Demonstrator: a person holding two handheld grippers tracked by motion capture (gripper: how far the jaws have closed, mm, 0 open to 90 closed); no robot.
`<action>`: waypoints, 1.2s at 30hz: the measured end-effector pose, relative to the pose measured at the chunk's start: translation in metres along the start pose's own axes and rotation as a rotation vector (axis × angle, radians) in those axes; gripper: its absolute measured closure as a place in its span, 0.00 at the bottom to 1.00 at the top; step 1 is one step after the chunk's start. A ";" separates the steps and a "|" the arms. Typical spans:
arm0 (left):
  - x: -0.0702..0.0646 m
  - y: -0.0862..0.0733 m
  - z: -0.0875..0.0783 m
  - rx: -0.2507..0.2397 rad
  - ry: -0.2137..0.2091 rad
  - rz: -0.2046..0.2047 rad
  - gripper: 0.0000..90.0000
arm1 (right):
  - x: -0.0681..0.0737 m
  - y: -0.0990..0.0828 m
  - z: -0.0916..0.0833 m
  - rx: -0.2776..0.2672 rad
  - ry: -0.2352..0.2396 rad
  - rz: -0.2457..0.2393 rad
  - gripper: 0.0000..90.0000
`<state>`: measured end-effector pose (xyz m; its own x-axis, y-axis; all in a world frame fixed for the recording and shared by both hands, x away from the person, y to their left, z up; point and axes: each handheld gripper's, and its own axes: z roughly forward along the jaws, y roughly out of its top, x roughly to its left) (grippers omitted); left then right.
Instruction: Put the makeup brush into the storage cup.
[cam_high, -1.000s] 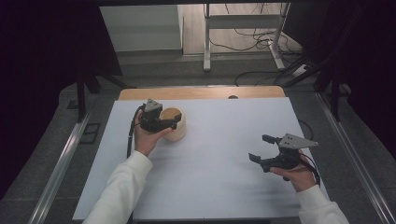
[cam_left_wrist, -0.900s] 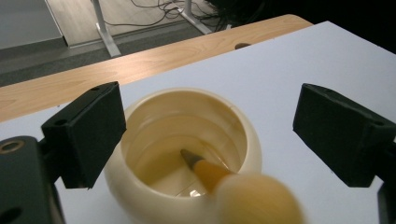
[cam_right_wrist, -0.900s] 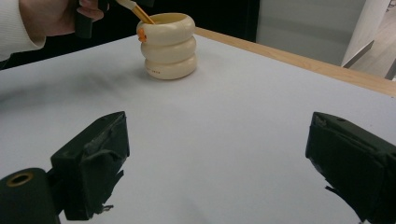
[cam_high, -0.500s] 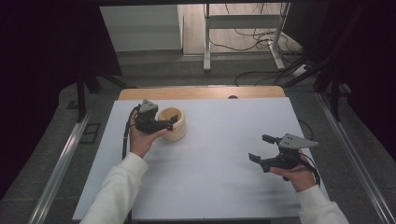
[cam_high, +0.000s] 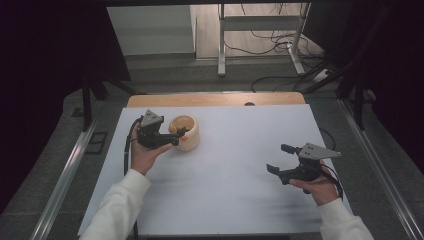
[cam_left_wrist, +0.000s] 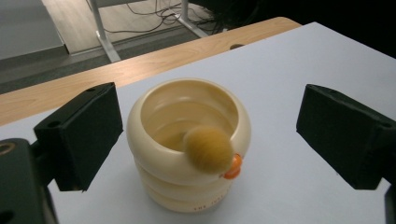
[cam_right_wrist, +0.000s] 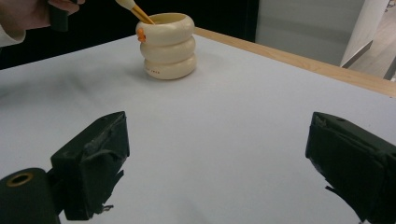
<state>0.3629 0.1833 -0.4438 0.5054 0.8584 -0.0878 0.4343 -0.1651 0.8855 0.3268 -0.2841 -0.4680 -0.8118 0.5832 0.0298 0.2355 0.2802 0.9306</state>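
High view: left gripper (cam_high: 172, 139) has drawn left of pot (cam_high: 186, 133).

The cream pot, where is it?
In the high view the cream pot stands on the white table, far left part, right in front of the left gripper, near the wooden edge.

Glossy cream pot (cam_left_wrist: 187, 154), matt white tabletop (cam_high: 235, 190)

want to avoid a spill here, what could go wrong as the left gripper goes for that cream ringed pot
1. The tan round-ended stick leans out over the rim of the cream ringed pot towards the open left gripper, so a jaw could knock it out.
2. The pot's rounded rings may let the jaws slip or tip it, and the open right gripper is probably too far off to steady it.
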 end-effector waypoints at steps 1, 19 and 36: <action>0.000 -0.001 -0.002 0.001 -0.003 0.004 0.08 | 0.000 0.000 0.000 0.000 0.000 0.000 0.07; -0.004 -0.033 -0.044 0.044 -0.027 0.022 0.09 | 0.000 -0.002 0.000 0.014 0.001 -0.003 0.07; -0.005 -0.075 -0.071 0.103 -0.039 0.005 0.10 | 0.003 -0.010 -0.004 0.032 -0.002 -0.012 0.07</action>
<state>0.2746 0.2256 -0.4773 0.5355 0.8382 -0.1035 0.5050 -0.2197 0.8347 0.3195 -0.2879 -0.4762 -0.8135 0.5813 0.0179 0.2430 0.3118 0.9186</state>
